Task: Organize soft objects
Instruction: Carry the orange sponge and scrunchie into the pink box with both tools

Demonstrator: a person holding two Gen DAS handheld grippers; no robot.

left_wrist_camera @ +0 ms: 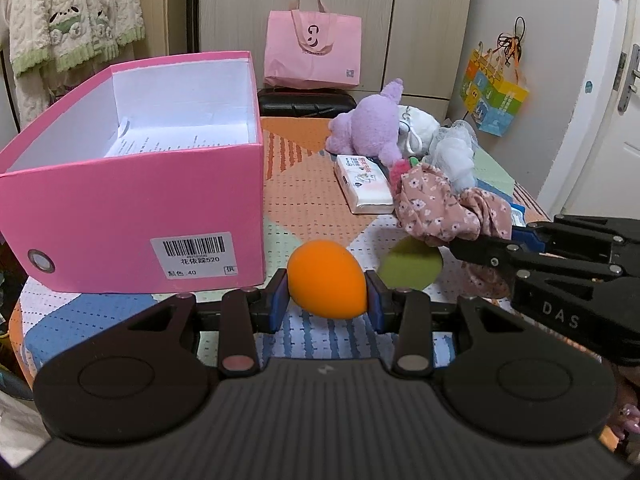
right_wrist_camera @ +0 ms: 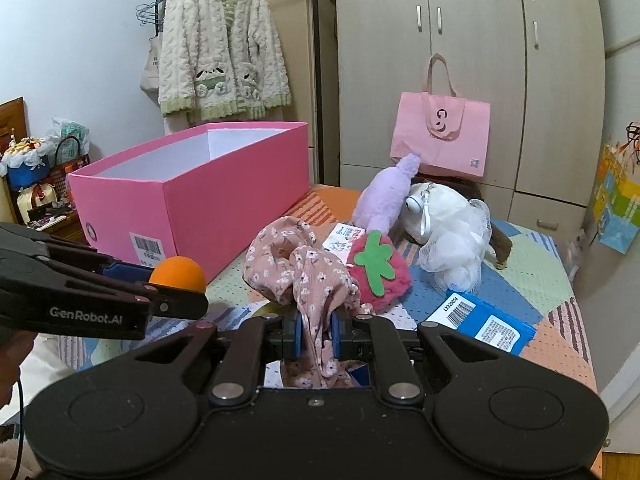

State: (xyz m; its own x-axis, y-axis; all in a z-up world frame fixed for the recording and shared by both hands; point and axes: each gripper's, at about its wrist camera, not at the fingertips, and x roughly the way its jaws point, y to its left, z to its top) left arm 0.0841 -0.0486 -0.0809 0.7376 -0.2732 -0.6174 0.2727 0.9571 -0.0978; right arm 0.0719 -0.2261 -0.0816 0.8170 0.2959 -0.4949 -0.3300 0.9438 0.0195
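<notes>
At the left of the left wrist view the inside of the pink box [left_wrist_camera: 132, 184] is seen, with printed paper on its floor; in the right wrist view only its outer walls and white lining are shown. At lower centre the orange sponge egg [left_wrist_camera: 326, 278] is clamped between the pads of the left gripper [left_wrist_camera: 327, 300], beside a green puff [left_wrist_camera: 412, 266]. In the right wrist view a strawberry plush [right_wrist_camera: 380, 268] and a blue packet [right_wrist_camera: 488, 324] are revealed at centre right. The floral cloth [right_wrist_camera: 312, 280] is pinched by the right gripper [right_wrist_camera: 316, 336], angled downward over the table.
</notes>
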